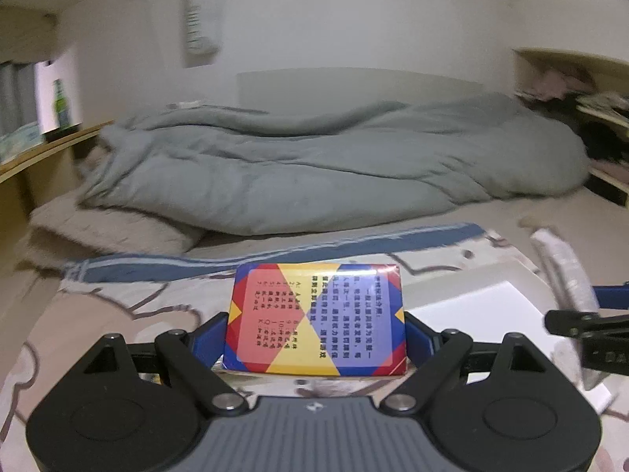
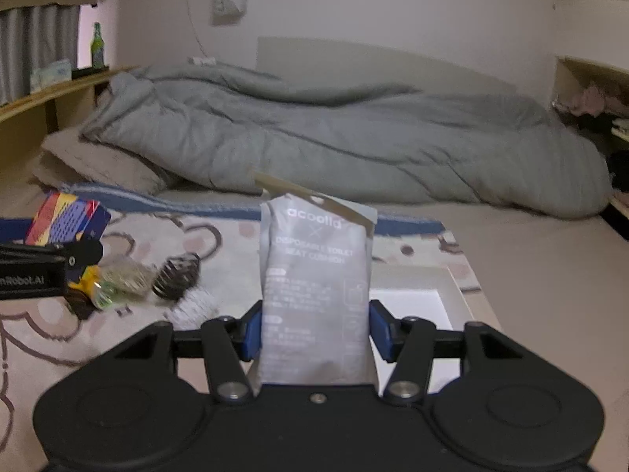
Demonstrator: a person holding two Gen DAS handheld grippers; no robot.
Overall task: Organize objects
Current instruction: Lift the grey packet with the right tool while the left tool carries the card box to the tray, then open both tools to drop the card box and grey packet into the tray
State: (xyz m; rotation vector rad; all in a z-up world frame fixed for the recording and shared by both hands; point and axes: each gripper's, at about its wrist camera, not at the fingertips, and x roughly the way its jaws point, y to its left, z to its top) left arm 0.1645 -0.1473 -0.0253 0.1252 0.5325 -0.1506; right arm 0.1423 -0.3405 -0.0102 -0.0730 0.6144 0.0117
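Observation:
A colourful card box (image 1: 314, 322) in red, yellow and blue with printed text stands upright between the blue pads of my left gripper (image 1: 316, 336), which is shut on it. In the right wrist view the same box (image 2: 67, 216) shows at the far left, held by the left gripper (image 2: 59, 253). My right gripper (image 2: 316, 330) is shut on a grey pouch (image 2: 314, 275) of disposable toilet seat cushions, held upright. From the left wrist view that pouch (image 1: 566, 275) is a blur at the right edge, with the right gripper (image 1: 589, 316) below it.
Both grippers hover over a patterned blanket (image 2: 220, 244) on a bed. A shallow white box (image 2: 412, 275) lies under the right gripper. Several small coiled items (image 2: 175, 275) and a yellow thing (image 2: 88, 277) lie to the left. A grey duvet (image 2: 334, 137) is heaped behind.

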